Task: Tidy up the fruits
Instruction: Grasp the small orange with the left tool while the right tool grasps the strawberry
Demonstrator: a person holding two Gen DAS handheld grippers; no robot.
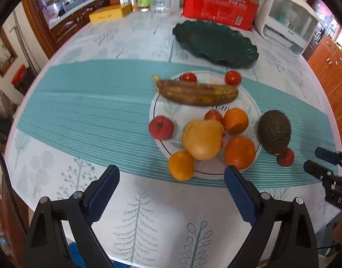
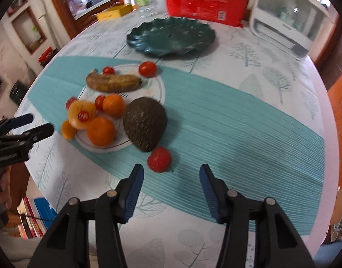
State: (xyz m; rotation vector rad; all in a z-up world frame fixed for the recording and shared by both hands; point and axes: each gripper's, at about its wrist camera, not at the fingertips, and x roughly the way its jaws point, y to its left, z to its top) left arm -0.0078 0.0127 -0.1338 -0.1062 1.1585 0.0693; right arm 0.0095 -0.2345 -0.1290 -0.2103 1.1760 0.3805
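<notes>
Left gripper point(image 1: 171, 178): jaws apart, empty | orange point(image 1: 181, 165) just ahead at white plate point(image 1: 155, 109) rim | right gripper point(image 2: 169, 175): apart, empty | red fruit point(image 2: 159, 159) just ahead on open teal mat point(image 2: 238, 116), avocado point(image 2: 144, 123) beyond.

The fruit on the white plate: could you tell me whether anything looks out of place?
Yes. The avocado overhangs the white plate onto the teal runner, a small red fruit lies off it, and the banana is heavily browned.
</notes>
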